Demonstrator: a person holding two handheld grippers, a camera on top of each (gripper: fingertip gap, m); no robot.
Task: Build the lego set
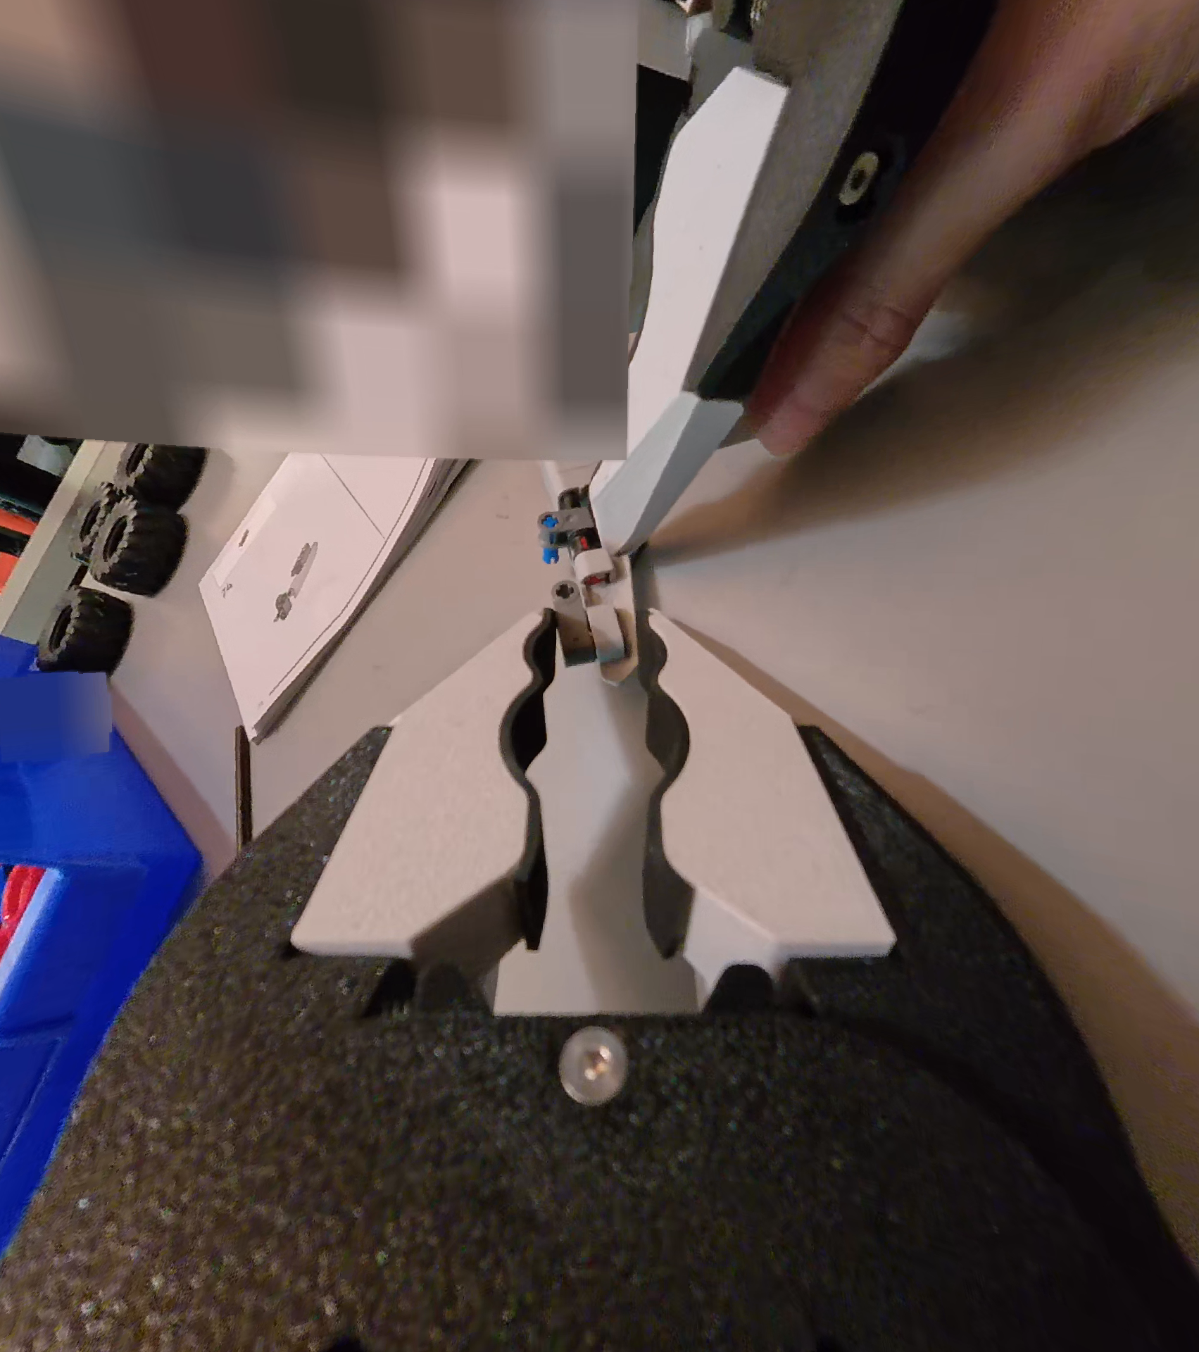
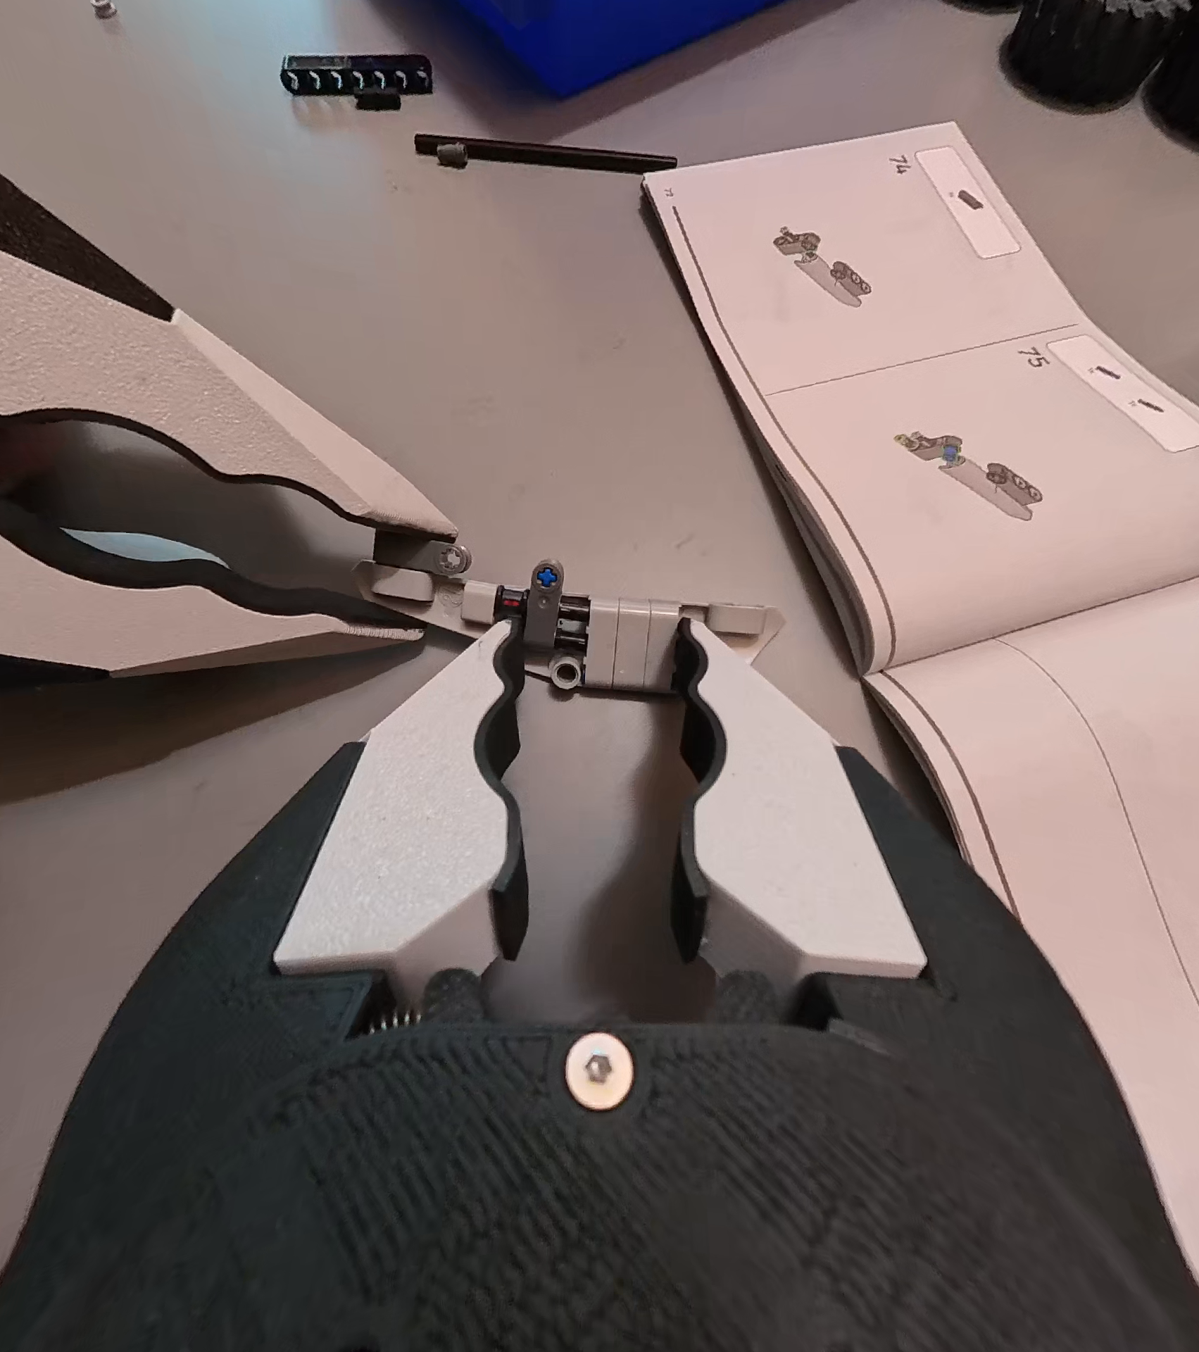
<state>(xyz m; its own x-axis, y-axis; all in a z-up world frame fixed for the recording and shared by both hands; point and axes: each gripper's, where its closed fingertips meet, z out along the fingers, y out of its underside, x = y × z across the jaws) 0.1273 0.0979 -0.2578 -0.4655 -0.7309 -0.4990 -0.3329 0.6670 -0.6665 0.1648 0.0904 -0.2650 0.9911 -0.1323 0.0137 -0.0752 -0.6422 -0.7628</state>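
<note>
Grey tabletop (image 2: 545,351) carries both grippers: right gripper (image 2: 596,644) and left gripper (image 2: 402,585) each clamp the grey lego assembly (image 2: 618,629); a blue bin (image 1: 33,841) holds red pieces (image 1: 11,907).

Grey table (image 2: 545,351) (open booklet (image 2: 947,410), tyres (image 2: 1130,66))

The left tool (image 1: 600,644) reaches from the bottom centre of the left wrist view, its 2 pale fingers (image 1: 450,790) drawn close, tips pinching something small. In the right wrist view it enters from the left edge, pointing right. The right tool (image 2: 600,651) rises from the bottom centre of its view, fingers (image 2: 428,819) narrowed likewise, tips clamped. In the left wrist view it slants down from the upper right, with a bare hand (image 1: 984,241) wrapped behind it.
</note>
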